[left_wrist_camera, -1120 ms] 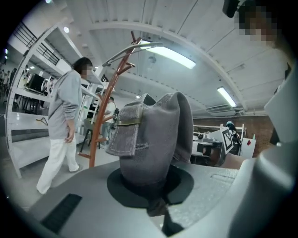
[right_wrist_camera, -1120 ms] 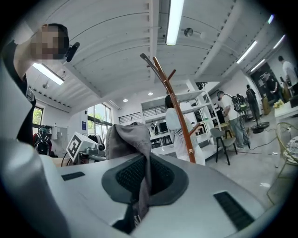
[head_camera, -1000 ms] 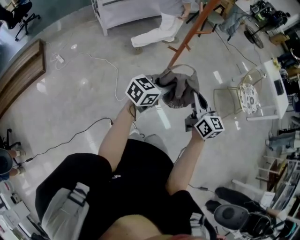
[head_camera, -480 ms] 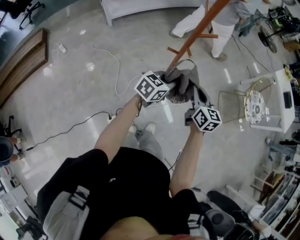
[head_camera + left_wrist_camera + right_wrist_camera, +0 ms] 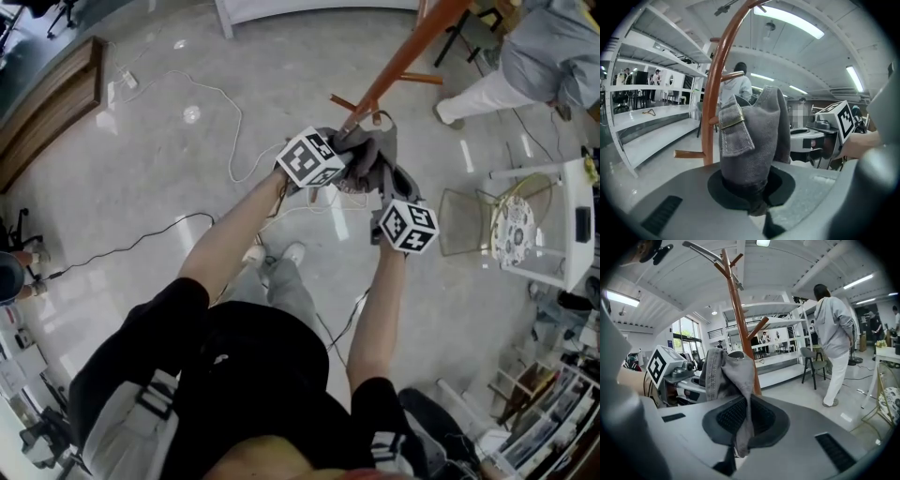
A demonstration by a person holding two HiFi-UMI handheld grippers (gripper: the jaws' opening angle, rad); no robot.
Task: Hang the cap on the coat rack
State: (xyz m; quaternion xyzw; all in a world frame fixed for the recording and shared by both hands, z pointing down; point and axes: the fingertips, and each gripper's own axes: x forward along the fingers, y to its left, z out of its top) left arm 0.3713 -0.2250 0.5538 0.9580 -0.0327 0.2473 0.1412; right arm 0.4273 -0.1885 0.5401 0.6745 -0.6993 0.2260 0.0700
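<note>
Together, the left hand-held gripper (image 5: 757,205) and right hand-held gripper (image 5: 736,442) are each clamped tight on the grey cap (image 5: 368,165), held aloft between them just beside the rack (image 5: 401,58).

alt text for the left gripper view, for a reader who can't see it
The left claw is shut on a fold of a grey cap, holding it up just in front of a brown wooden coat rack. White shelving runs along the left, and a black-and-white marker cube shows at the right.
</note>
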